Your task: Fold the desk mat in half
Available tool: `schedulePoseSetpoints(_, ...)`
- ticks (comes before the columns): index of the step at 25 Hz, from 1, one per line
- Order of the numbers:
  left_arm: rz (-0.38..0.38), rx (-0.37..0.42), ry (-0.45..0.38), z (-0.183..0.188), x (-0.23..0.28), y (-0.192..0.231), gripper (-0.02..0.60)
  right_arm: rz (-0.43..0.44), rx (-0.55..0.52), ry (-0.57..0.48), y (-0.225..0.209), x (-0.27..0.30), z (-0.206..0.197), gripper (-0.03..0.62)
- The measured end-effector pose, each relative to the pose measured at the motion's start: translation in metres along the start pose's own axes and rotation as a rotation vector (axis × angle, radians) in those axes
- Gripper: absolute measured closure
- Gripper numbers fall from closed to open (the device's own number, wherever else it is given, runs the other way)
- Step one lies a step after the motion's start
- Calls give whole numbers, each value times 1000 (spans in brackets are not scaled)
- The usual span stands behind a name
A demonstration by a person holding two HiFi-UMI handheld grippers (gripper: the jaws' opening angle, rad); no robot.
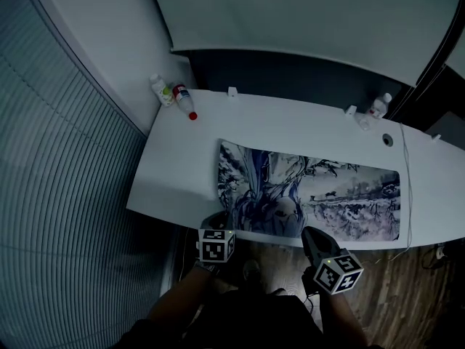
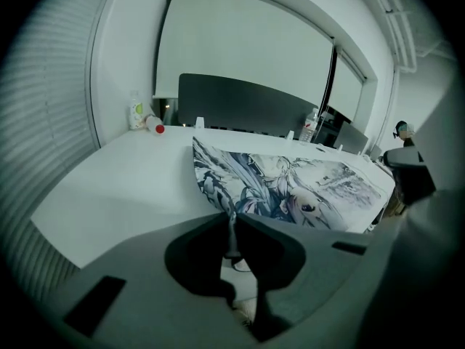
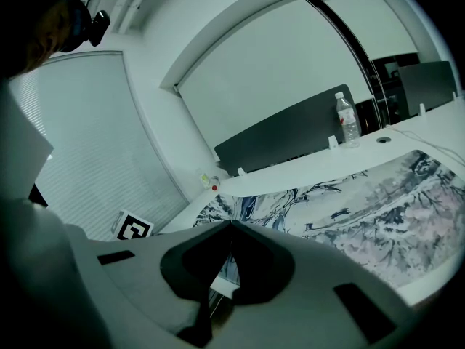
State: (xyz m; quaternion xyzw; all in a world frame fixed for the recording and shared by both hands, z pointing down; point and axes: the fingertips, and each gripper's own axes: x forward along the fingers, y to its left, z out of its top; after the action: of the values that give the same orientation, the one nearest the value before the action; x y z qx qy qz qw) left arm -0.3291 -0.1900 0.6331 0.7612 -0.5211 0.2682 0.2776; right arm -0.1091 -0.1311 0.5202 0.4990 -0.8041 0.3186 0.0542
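One desk mat (image 1: 334, 191), printed side up, stretched along the near edge of one white desk (image 1: 182, 166), from 6 to 4 o'clock in the head view. Held at two spots on that near edge: near-left corner pinched between the closed jaws of the left gripper (image 1: 216, 221), at 7 o'clock; a spot further right clamped in the meeting tips of the right gripper (image 1: 308, 233), at 5 o'clock. Two grippers, both gripping the mat.

Three bottles in all. Two bottles (image 1: 174, 97) together at the desk's far-left corner, 11 o'clock, one with a red cap. One clear bottle (image 1: 378, 107) at 1 o'clock. One round hole (image 1: 387, 139) and one thin cable (image 1: 404, 187) by the mat's right end, plain only in the head view.

Shown by the left gripper view alone: the mat's corner curled up off the desk into the jaws. Shown by the right gripper view alone: the left gripper's marker cube (image 3: 134, 228) from the side, at 9 o'clock. One dark partition (image 1: 290, 75) behind the desk, at 12 o'clock, in all three views.
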Motion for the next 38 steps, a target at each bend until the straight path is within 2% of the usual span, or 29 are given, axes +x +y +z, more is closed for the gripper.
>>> schedulePoseSetpoints(21,-127,30,-31,14,-4,-48,545,-42,23,-40,1,-18,-7,571)
schedulePoseSetpoints(33,-222,57,-12,17,5,-83,545,-119,43,-82,-14,-43,-4,571)
schedulePoseSetpoints(38,-234,64,4,16,11,-97,545,-125,50,-81,-23,-51,-3,571)
